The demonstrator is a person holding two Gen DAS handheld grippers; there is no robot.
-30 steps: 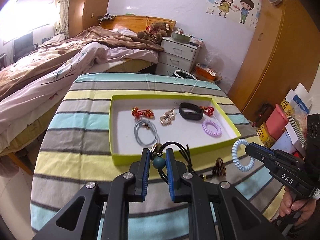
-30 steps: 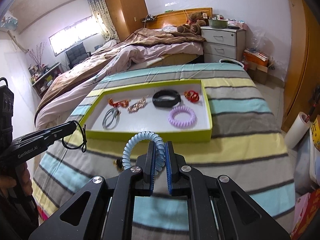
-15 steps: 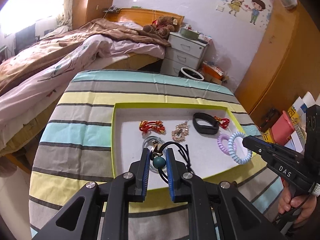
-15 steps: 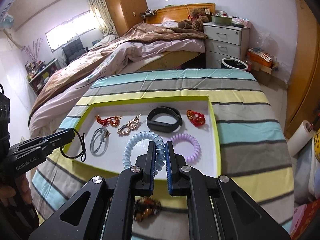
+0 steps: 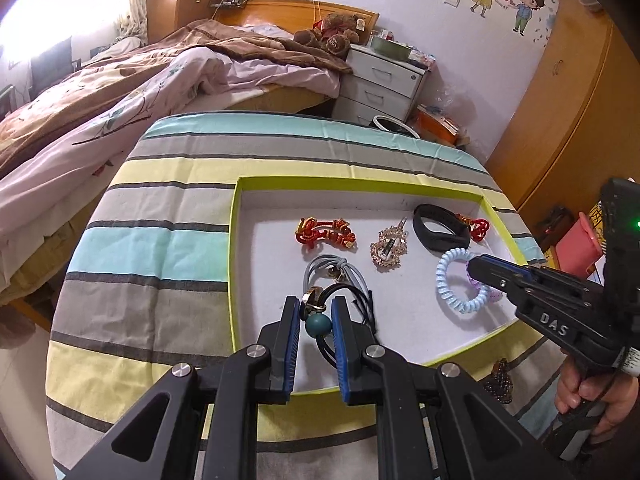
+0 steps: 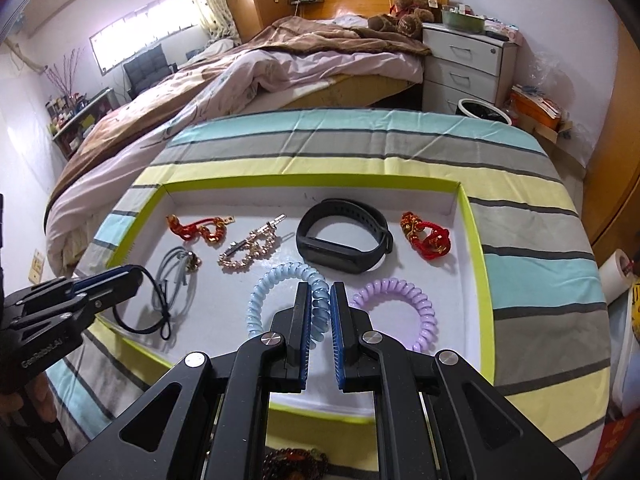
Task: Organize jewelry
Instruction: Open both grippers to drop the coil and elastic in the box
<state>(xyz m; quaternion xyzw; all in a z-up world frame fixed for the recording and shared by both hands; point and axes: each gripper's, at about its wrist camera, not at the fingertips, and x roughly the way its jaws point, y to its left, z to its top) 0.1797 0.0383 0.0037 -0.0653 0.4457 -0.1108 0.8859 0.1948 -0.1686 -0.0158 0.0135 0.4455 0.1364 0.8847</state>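
Blue coil bracelet [image 6: 280,284] pinched by right tool [image 6: 320,292], left tool [image 5: 316,308] clamping black cord [image 5: 344,292], inside tray rim [image 5: 236,264].

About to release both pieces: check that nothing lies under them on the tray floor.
The blue coil band has bare floor under it, the purple coil beside. The black cord bracelet hangs over the grey hair tie.
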